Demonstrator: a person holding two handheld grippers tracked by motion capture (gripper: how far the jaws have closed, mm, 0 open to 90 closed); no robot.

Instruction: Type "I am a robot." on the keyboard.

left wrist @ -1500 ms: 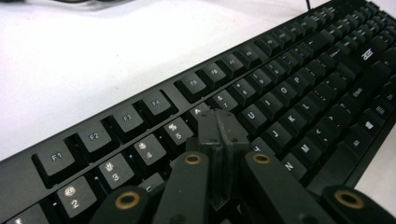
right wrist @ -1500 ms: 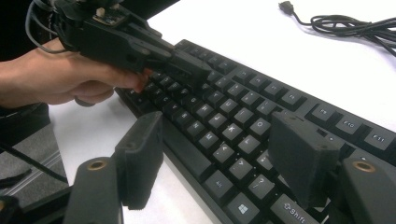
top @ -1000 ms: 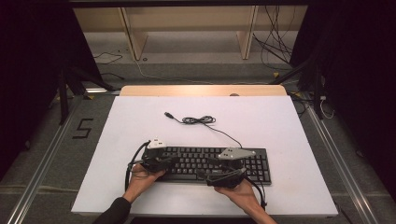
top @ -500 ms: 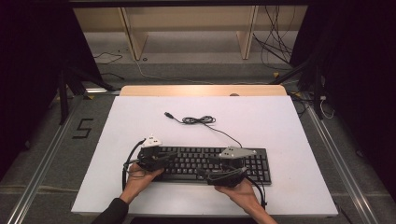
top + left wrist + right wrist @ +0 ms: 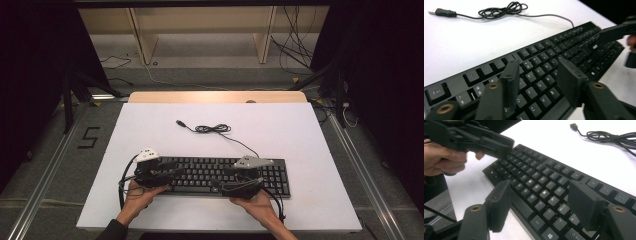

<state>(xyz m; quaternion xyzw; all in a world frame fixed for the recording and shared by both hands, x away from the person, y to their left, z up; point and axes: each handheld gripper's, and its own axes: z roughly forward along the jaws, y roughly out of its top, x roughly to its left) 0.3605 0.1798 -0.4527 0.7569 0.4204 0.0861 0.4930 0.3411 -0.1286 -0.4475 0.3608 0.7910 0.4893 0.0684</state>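
Hovering open-fingered, left gripper (image 5: 537, 82) and right gripper (image 5: 541, 205) flank the keyboard (image 5: 220, 172), its long axis running between them, nothing gripped.

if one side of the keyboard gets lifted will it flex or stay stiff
The keyboard looks like a long rigid slab, so it probably stays stiff. Lifted at one end, it may pivot on the table. Its cable, loosely coiled, would likely trail limply.

White bench (image 5: 310, 135) with pale wooden far edge (image 5: 215, 97); behind it, wooden shelf uprights (image 5: 264, 35), loose floor cables (image 5: 295, 47), a floor-marked "5" (image 5: 89, 137).
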